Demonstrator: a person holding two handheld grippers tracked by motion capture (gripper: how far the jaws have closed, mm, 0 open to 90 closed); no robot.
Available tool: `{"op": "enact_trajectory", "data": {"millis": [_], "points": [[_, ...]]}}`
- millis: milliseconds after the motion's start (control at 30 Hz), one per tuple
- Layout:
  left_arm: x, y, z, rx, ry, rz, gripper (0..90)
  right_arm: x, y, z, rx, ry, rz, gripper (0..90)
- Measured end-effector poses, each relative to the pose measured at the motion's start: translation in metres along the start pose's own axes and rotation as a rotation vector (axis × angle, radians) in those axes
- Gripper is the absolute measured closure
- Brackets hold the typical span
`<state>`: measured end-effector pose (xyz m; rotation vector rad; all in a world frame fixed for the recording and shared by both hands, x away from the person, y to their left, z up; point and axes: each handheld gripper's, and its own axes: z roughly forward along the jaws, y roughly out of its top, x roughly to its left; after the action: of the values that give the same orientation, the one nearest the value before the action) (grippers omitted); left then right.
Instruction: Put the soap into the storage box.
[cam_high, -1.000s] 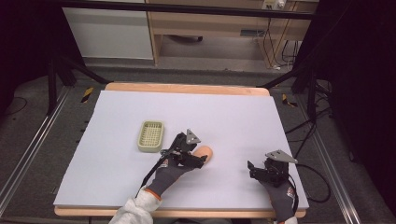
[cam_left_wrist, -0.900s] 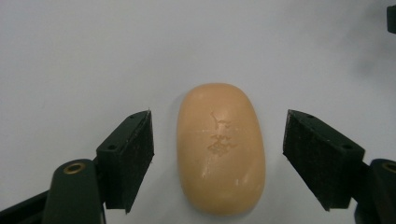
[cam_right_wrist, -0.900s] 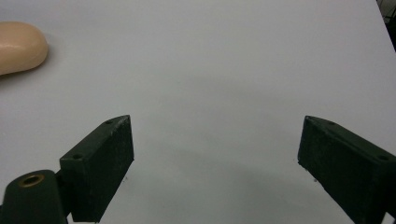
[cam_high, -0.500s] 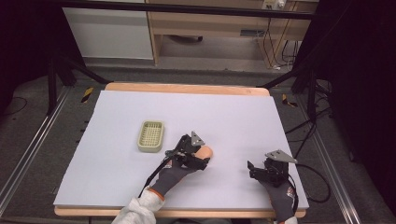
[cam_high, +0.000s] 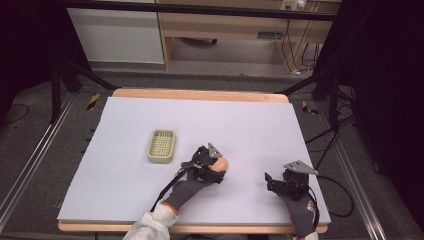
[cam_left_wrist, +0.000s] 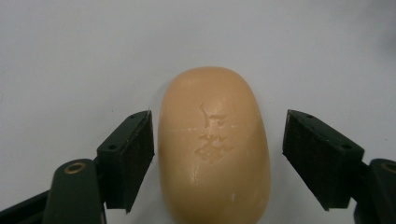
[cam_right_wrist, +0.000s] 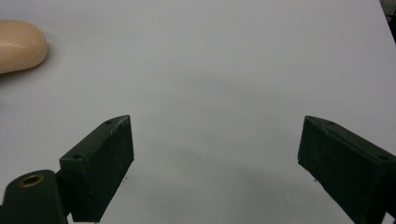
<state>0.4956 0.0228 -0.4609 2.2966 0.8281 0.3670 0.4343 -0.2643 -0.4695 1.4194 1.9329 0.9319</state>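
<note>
A peach-coloured bar of soap (cam_left_wrist: 215, 144) lies flat on the white table top (cam_high: 250, 125). My left gripper (cam_left_wrist: 217, 140) is open and straddles it. Its left jaw sits right against the bar's side, while a gap stays between the bar and the right jaw. From above, the soap (cam_high: 222, 163) pokes out past the left gripper (cam_high: 209, 161) near the middle front of the table. My right gripper (cam_high: 278, 181) rests at the front right, open (cam_right_wrist: 212, 140), with bare table between its jaws. The soap (cam_right_wrist: 18, 44) lies off to its far left.
A small pale green slotted basket (cam_high: 162, 146) stands left of and beyond the left gripper. The table's wooden front edge (cam_high: 225, 229) runs just behind both hands. Cables trail from the grippers, one running off the right side (cam_high: 340, 200).
My left gripper has crept a little to the right along the soap. The right gripper, the soap and the basket have stayed put.
</note>
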Motion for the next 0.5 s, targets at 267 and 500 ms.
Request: {"op": "enact_trajectory", "data": {"millis": [267, 500], "points": [[0.0018, -0.0027, 0.0047, 0.017, 0.002, -0.011, 27.5, 0.0002, 0.0000, 0.0001, 0.001, 0.000, 0.001, 10.8], [0.0029, -0.0043, 0.0103, 0.036, 0.001, -0.014, 28.7, 0.0006, 0.0001, 0.0001, 0.003, 0.000, 0.003, 10.8]]}}
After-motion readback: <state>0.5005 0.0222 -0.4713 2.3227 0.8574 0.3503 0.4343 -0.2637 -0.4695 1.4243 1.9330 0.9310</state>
